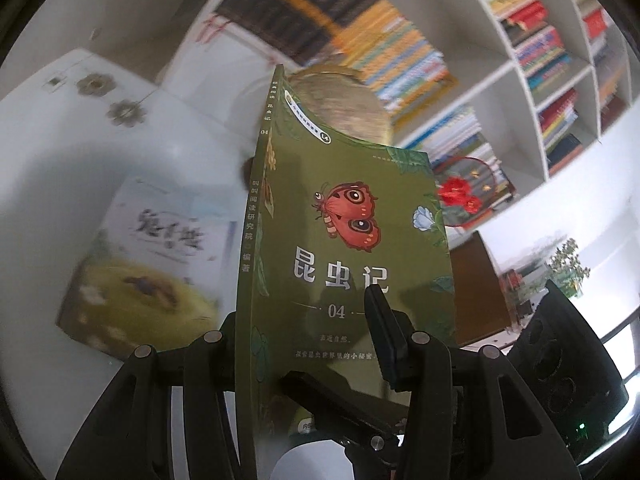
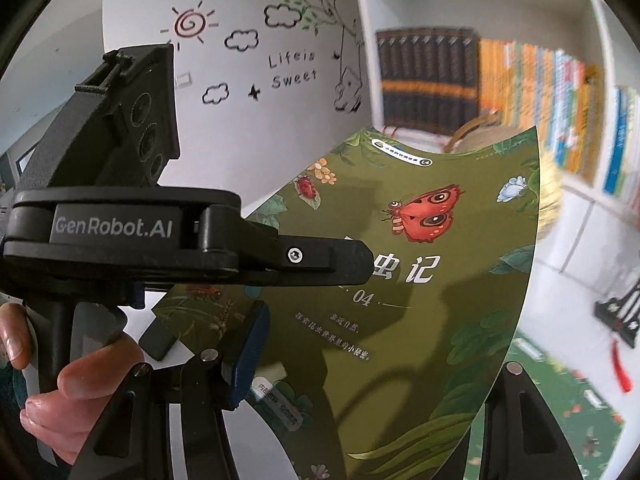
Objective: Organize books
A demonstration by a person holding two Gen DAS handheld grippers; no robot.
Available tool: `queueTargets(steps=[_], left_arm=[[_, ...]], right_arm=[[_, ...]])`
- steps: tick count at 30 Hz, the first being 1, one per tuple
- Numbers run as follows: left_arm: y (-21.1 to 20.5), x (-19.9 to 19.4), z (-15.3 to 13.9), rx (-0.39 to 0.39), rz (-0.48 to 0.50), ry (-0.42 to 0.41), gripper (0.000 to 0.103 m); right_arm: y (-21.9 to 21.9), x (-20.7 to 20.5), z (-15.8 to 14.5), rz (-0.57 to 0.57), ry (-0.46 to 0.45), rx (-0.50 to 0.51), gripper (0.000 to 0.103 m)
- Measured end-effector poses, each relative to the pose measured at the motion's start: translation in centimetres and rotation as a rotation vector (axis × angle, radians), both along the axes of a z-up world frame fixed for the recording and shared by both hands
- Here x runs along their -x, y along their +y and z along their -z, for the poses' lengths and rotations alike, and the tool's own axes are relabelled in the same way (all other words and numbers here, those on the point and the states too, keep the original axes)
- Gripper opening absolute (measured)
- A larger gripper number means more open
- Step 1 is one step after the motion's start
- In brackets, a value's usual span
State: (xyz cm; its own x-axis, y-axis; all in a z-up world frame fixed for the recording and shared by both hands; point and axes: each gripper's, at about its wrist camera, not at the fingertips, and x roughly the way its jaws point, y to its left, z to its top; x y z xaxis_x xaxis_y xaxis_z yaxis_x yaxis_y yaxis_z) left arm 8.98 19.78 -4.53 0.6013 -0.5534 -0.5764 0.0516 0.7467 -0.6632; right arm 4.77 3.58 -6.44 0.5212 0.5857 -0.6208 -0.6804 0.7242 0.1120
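Bending glossy green book (image 1: 352, 240) (thin paperback)

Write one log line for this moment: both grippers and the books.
left gripper: shut on green book | right gripper: open near it | pale book: on white surface

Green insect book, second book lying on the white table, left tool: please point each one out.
green insect book (image 1: 360, 216), left wrist view, front cover at the moth
second book (image 1: 148, 264), left wrist view, cover middle
left tool (image 2: 352, 262), right wrist view, finger end on the cover
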Motion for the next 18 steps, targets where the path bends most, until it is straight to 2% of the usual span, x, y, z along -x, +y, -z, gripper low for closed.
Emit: queueTargets(steps=[7, 11, 18], left_arm=[[4.7, -3.2, 5.4, 0.021, 0.015, 0.106, 0.046], [6.1, -4.0, 7.9, 0.028, 0.015, 0.14, 0.046], [7.8, -5.7, 12.0, 0.035, 0.025, 0.224, 0.046]], right_arm=[[6.0, -2.9, 4.1, 0.008, 0.057, 0.052, 0.058], [7.2, -4.2, 7.5, 0.022, 0.141, 0.039, 0.058], [9.1, -5.9, 11.8, 0.034, 0.218, 0.062, 0.058]])
